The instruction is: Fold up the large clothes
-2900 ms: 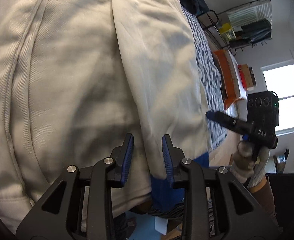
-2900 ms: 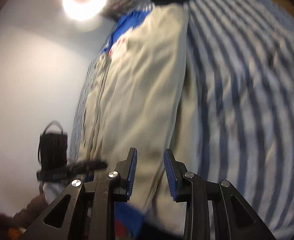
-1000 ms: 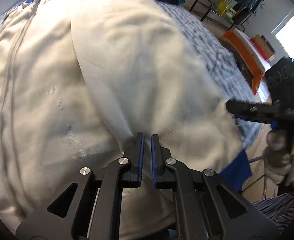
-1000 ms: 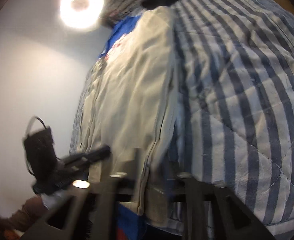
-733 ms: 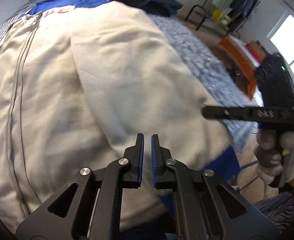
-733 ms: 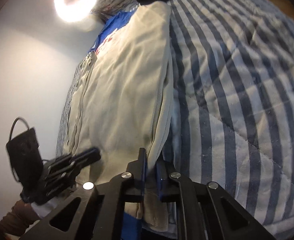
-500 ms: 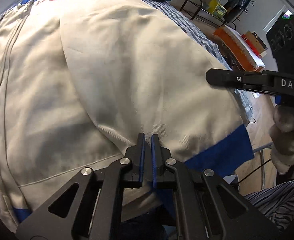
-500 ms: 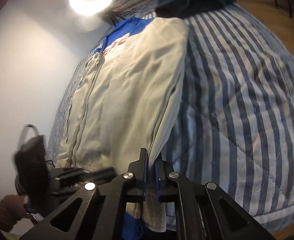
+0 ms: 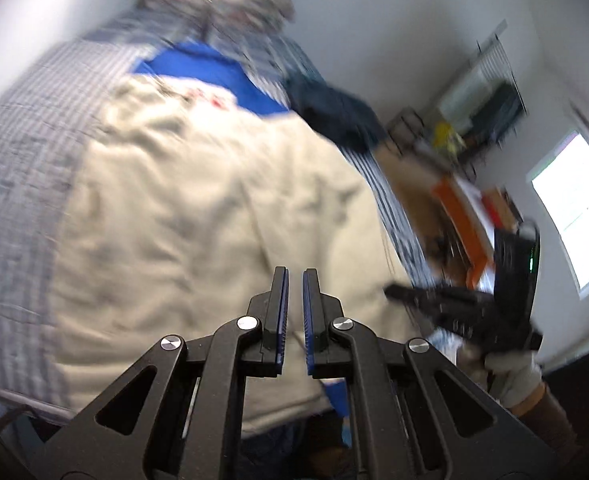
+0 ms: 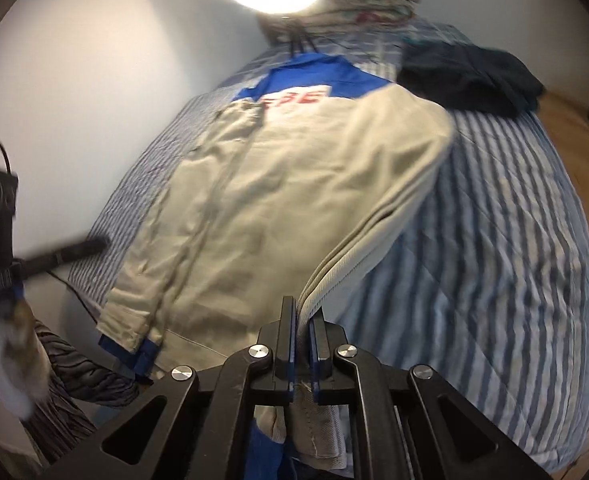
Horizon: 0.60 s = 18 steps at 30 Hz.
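A: Left wrist view's blurry; left gripper (image 9: 293, 300) has its jaws squeezed nearly together above the beige jacket (image 9: 198, 216), can't tell if cloth's pinched; right gripper (image 9: 398, 294) off to the side.

B: Right wrist view's clearer; right gripper (image 10: 302, 328) clamped on the jacket's (image 10: 278, 184) folded edge; jacket's spread on the striped bed (image 10: 494, 240), dark garment (image 10: 470, 76) beyond.

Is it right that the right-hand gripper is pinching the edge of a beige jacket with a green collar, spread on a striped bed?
Not quite: the collar is blue, not green. The right wrist view shows the right gripper pinching the beige jacket on the striped bed.
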Tool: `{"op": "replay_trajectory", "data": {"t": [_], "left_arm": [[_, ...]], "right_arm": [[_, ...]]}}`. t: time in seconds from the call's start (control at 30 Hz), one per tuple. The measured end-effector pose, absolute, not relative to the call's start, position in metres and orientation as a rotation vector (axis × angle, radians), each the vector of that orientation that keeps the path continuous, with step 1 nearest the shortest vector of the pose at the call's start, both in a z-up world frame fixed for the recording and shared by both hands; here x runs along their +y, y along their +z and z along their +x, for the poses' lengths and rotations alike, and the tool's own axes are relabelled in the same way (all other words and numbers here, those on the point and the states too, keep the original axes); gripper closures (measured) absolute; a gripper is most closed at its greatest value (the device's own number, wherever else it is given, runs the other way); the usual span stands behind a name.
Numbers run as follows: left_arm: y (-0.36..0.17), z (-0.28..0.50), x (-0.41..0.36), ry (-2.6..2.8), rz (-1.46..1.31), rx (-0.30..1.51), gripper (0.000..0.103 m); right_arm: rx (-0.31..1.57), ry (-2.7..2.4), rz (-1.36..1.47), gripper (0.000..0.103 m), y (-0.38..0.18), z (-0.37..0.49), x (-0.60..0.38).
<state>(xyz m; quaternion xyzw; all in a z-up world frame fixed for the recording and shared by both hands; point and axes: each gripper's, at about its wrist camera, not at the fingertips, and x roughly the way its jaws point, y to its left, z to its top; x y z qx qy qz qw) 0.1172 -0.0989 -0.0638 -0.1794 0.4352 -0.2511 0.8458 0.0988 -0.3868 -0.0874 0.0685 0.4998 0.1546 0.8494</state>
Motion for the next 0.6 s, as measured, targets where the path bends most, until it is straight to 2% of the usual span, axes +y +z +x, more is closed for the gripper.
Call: {"op": "replay_trajectory", "data": {"t": [0.3, 0.6], "left_arm": [[-0.057, 0.128, 0.002, -0.368, -0.585, 0.837, 0.100], [-0.062, 0.132, 0.028, -0.321, -0.629, 0.834, 0.100]], "right_arm": [[1.078, 0.461, -0.132, 0.100, -0.092, 0.121, -0.277], [1.245, 0.558, -0.301, 0.100, -0.168, 0.140, -0.196]]}}
